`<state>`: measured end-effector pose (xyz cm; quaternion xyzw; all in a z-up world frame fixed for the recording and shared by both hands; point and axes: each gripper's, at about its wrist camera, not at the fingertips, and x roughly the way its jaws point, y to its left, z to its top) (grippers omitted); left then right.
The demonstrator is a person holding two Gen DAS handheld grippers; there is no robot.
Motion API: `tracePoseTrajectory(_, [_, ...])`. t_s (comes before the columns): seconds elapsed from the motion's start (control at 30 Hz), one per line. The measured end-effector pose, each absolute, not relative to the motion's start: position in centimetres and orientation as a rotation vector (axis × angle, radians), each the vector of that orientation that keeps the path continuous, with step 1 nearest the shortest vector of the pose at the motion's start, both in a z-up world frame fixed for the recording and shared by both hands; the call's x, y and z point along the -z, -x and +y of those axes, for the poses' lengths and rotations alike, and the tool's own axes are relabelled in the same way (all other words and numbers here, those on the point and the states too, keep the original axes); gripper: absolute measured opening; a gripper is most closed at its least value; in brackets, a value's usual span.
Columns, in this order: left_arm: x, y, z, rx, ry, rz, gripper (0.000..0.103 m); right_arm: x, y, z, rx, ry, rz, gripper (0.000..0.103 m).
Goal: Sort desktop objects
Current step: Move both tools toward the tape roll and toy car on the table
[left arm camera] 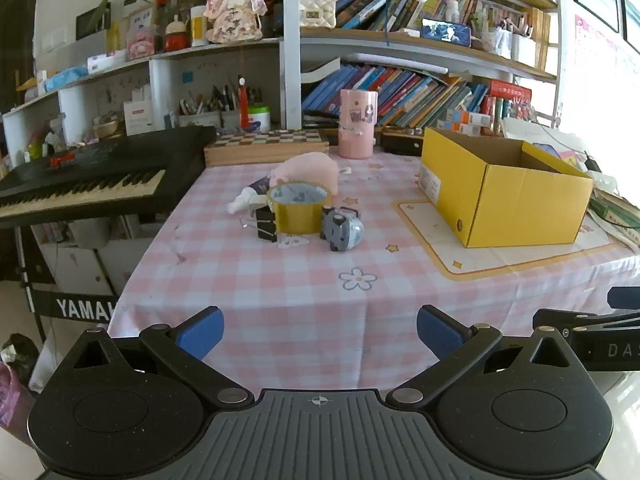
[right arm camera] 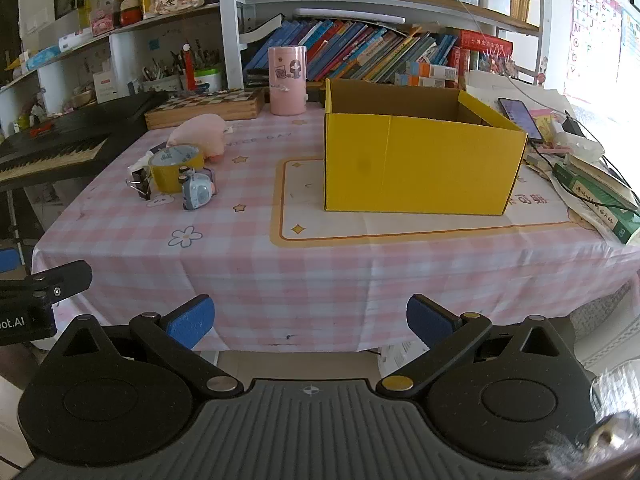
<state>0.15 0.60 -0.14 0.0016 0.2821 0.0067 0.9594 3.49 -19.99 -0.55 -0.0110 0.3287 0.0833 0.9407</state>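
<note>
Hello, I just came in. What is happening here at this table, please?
A person holds two grippers before a table with a pink checked cloth. The left gripper and right gripper are both open and hold nothing. A small cluster waits on the cloth: a roll of yellow tape, a black binder clip, a small grey toy car and a pink plush. The yellow box stands open; its inside is mostly hidden.

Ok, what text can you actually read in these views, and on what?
"YAMAH", cut off: keyboard stand panel.
"DAS", cut off: right gripper body.
"ot.AI", cut off: left gripper body.
Alphabet letters: wall poster.
Book spines, yellow box label: unreadable.
</note>
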Motion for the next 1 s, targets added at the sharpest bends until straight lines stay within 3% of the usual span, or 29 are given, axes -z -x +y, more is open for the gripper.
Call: tracePoseTrajectory(1.0, [0.11, -0.66, 0.12, 0.02, -0.035, 0.589, 0.103, 0.59, -3.93, -19.59, -0.176, 0.039, 0.679, 0.103])
